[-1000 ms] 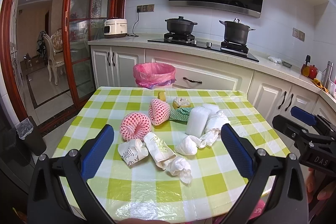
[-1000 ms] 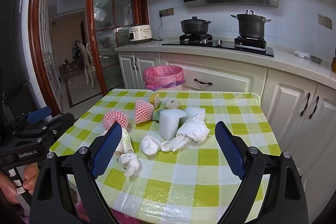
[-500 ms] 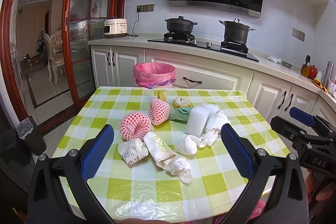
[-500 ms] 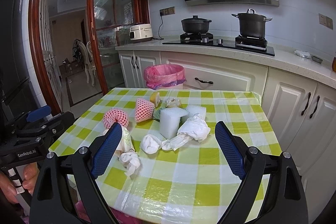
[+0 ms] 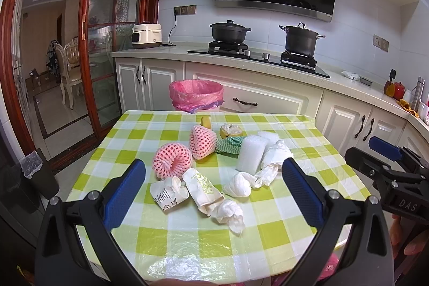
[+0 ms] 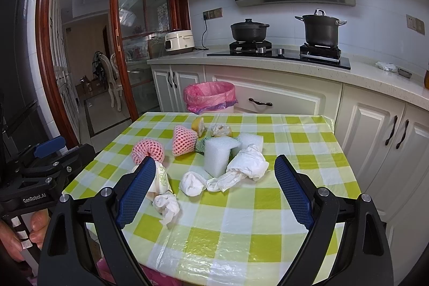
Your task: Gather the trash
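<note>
**mod_kev:** While both rigs hang over the near edge of the table (image 5: pixel 308 122), what are the grippers actually doing?

**trashpanda22:** left gripper (image 5: pixel 213 180) is spread wide, nothing between the blue pads. Same for the right gripper (image 6: pixel 214 178), wide and empty. Neither touches anything.

**mod_kev:** And the trash?

**trashpanda22:** All piled mid-table on the green check cloth. From the left wrist cam: pink foam net (image 5: pixel 172 161) at about 11 o'clock of the pile, a second pink net (image 5: pixel 202 141) just beside it toward 12. White foam block (image 5: pixel 249 155) stands at 2 o'clock, crumpled white paper (image 5: pixel 276 154) touching its right side. Printed paper wrapper (image 5: pixel 202 186) and a tissue wad (image 5: pixel 229 211) sit nearest, 6 o'clock.

**mod_kev:** Bin?

**trashpanda22:** Pink-lined trash bin (image 5: pixel 196 95) on the floor past the far edge, 12 o'clock, against the cabinets.
</note>
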Demonstrator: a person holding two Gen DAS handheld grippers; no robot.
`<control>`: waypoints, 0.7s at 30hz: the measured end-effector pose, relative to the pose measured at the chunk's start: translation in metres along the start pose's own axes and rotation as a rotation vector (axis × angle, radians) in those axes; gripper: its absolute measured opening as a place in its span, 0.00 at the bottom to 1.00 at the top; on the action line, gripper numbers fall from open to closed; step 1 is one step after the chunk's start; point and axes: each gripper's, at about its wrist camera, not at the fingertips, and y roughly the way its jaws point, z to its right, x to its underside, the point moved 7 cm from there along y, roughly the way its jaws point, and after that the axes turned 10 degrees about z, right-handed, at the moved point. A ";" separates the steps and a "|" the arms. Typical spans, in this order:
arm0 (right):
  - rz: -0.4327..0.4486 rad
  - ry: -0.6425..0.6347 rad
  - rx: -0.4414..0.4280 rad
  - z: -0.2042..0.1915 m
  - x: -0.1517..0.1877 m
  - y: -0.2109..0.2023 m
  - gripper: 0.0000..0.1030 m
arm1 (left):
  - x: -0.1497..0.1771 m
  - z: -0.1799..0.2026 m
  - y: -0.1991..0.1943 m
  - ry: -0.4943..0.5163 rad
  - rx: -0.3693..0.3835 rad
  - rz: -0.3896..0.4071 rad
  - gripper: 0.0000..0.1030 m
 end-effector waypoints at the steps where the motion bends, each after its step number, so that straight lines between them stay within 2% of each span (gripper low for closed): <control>1: 0.000 0.001 0.000 0.000 0.000 0.000 0.82 | 0.000 0.000 0.000 0.000 0.001 0.000 0.96; 21: -0.001 0.006 -0.001 0.001 0.001 0.001 0.82 | 0.000 0.000 0.000 -0.001 0.000 0.000 0.96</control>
